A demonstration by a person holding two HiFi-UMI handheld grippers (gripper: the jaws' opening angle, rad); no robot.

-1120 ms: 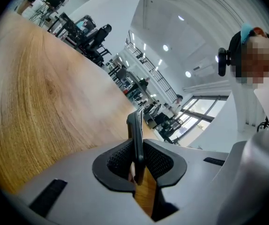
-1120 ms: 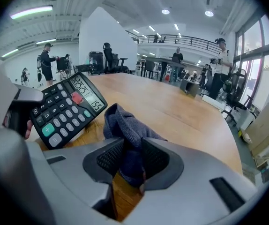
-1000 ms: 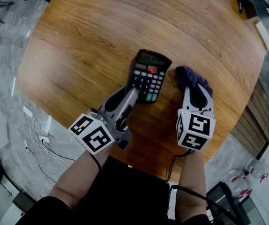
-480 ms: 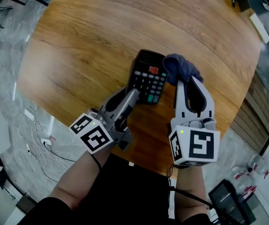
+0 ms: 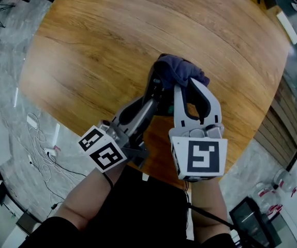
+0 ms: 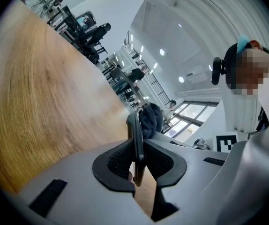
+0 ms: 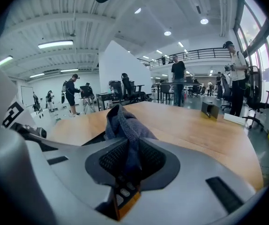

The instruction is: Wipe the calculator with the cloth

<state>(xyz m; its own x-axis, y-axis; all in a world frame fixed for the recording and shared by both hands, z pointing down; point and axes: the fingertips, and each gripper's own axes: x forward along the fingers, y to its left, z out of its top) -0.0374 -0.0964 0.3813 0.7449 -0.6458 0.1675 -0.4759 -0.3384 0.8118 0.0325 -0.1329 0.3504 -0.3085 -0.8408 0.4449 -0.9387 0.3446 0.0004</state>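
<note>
The black calculator (image 5: 155,88) is tilted up off the round wooden table (image 5: 86,45), and my left gripper (image 5: 157,101) is shut on its near edge. In the left gripper view the calculator (image 6: 137,135) stands edge-on between the pads. The dark blue cloth (image 5: 177,67) is bunched over the calculator's top, and my right gripper (image 5: 182,85) is shut on it; its jaws have just been closing on the cloth. In the right gripper view the cloth (image 7: 123,125) fills the jaws, with calculator keys (image 7: 123,191) showing beneath. Most of the keypad is hidden in the head view.
The table's near edge (image 5: 153,164) lies just under my hands. Cables (image 5: 40,149) trail on the floor at the left. A small black box (image 7: 211,109) stands on the far part of the table. Several people and chairs stand in the hall behind.
My right gripper has risen and swung left with the cloth, from beside the calculator to over its top. The left gripper has lifted the calculator a little off the table.
</note>
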